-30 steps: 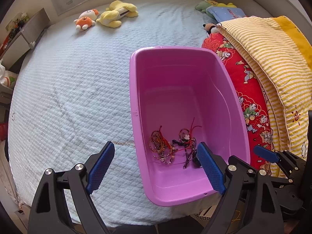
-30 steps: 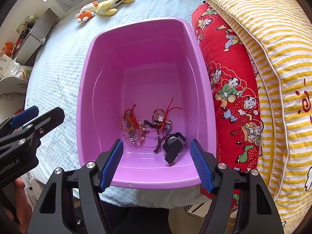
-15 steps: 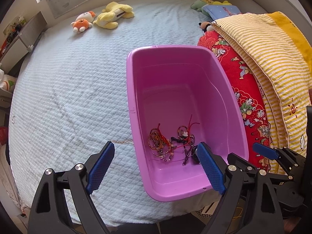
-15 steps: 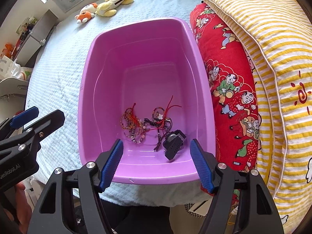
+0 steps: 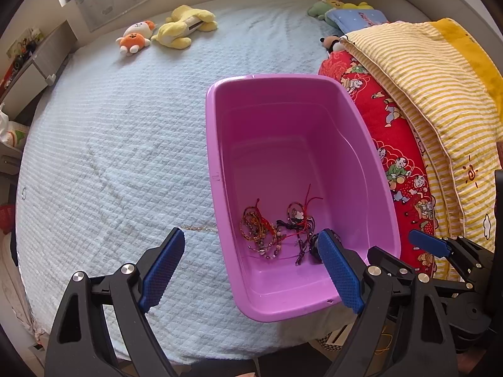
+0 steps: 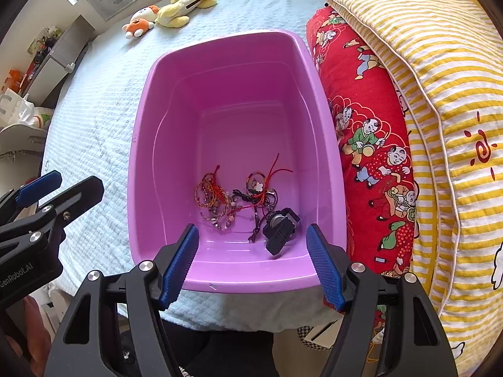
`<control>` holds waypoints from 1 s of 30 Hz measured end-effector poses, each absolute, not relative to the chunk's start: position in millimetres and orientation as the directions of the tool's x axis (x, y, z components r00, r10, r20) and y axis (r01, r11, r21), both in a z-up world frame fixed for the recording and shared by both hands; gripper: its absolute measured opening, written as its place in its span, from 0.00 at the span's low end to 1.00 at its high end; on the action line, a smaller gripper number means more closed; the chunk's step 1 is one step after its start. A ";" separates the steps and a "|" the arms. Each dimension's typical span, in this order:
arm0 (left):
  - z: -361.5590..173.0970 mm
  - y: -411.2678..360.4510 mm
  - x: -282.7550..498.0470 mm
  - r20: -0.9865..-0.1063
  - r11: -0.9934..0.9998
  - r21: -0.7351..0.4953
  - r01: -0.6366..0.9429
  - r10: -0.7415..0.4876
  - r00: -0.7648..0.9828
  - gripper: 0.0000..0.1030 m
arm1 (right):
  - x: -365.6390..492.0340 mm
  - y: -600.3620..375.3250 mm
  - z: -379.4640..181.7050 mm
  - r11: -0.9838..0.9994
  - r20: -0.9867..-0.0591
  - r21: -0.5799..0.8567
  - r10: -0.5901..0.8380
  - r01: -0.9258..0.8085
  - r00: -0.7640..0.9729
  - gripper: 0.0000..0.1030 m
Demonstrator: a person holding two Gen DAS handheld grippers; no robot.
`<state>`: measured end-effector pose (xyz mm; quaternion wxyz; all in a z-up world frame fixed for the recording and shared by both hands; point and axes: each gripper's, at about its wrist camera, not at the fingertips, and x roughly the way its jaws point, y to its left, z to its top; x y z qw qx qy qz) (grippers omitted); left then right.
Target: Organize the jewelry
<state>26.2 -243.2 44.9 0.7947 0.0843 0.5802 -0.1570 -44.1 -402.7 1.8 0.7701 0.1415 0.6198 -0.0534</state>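
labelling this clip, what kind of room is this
Most likely a bedroom: a wide bed under a pale blue quilted cover, folded yellow striped bedding along one side, and soft plush toys at the far end.

Most of the tub floor is left bare at the far end, so it can be entered from above. The near end is taken up by tangled bracelets and a watch. The right side is blocked by quilts; the bedspread on the left is wide open.
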 end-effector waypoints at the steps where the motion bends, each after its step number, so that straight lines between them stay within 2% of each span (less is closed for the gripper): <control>1: 44.9 -243.3 26.0 -0.949 0.936 -0.048 0.347 -0.152 0.277 0.82 | -44.4 -402.5 2.1 0.954 -0.970 0.152 0.093 0.258 0.227 0.66; 30: 44.1 -241.2 21.8 -0.952 0.940 -0.055 0.338 -0.151 0.267 0.82 | -45.5 -399.8 3.7 0.958 -0.969 0.149 0.091 0.246 0.231 0.66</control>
